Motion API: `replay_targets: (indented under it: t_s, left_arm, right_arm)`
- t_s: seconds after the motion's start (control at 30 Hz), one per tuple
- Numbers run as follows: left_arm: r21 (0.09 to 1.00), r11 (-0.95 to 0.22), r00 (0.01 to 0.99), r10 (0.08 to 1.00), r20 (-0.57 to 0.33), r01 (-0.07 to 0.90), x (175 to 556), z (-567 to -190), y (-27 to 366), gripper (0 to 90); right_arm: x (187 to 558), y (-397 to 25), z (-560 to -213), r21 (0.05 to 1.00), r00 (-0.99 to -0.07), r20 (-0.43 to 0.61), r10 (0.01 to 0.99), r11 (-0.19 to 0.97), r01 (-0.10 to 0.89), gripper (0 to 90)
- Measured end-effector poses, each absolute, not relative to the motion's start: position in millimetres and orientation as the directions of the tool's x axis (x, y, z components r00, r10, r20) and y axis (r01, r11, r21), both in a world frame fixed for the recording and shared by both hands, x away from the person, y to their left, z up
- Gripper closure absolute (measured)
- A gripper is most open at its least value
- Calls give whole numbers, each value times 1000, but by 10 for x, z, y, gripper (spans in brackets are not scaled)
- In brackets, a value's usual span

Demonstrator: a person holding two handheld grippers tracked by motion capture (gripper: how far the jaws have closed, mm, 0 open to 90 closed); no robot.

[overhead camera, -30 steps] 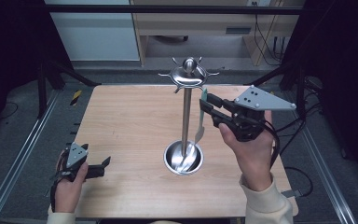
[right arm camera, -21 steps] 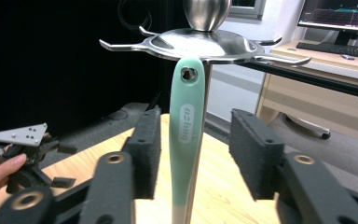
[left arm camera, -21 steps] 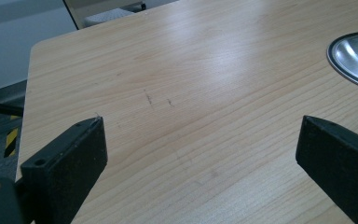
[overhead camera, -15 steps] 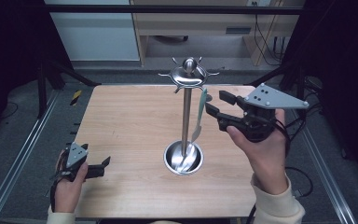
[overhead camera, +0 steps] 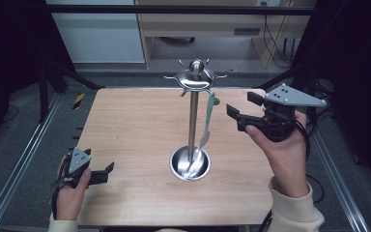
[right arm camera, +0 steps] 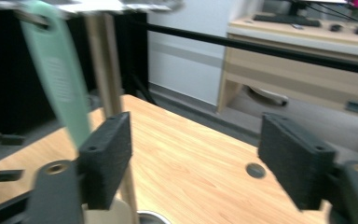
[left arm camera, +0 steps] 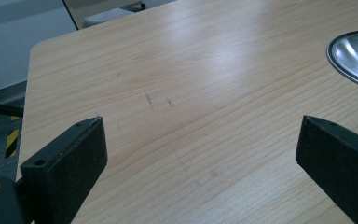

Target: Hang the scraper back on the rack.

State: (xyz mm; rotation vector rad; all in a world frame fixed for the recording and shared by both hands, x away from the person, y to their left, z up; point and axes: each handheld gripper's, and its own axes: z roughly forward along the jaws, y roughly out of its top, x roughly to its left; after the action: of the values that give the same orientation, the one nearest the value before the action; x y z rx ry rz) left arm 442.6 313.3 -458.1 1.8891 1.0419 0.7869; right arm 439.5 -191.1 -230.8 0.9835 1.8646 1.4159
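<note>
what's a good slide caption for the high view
Right gripper, jaws open, held beside a green-handled utensil hanging on a steel stand; left gripper rests open on the wooden table.

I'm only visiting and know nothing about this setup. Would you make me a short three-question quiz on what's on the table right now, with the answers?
1. True or false: the right gripper is shut on the green utensil.
2. What does the green utensil hang from?
A. a hook on the metal stand
B. the left gripper
C. the table edge
3. Fill in: the left gripper rests near the ____ corner of the wooden table, as the high view shows it.

Key:
1. False. Its jaws stand open, off to the right of the utensil.
2. A.
3. Near-left; its jaws are open, with nothing between them.
</note>
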Motion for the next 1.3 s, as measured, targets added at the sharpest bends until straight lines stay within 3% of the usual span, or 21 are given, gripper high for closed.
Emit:
replay_targets:
  t_s: [0.3, 0.7, 1.13, 1.3]
  left_arm:
    - [874, -322, 463, 877, 130, 365, 4428, -4577, 3129, 18]
    - [880, -307, 435, 891, 132, 362, 4424, -4563, 3184, 16]
    - [874, -319, 415, 897, 153, 367, 4427, -4575, 3196, 19]
    - [878, -307, 406, 902, 145, 367, 4419, -4571, 3215, 19]
  right_arm:
    - [4558, -1988, -2501, 966, -486, -56, 872, 172, 196, 74]
    - [4697, -2220, -3078, 947, -394, 18, 919, 110, 300, 96]
    - [4757, -2217, -3477, 923, -395, -2, 919, 154, 354, 103]
    - [4764, -2260, -3662, 910, -349, 1, 937, 144, 388, 94]
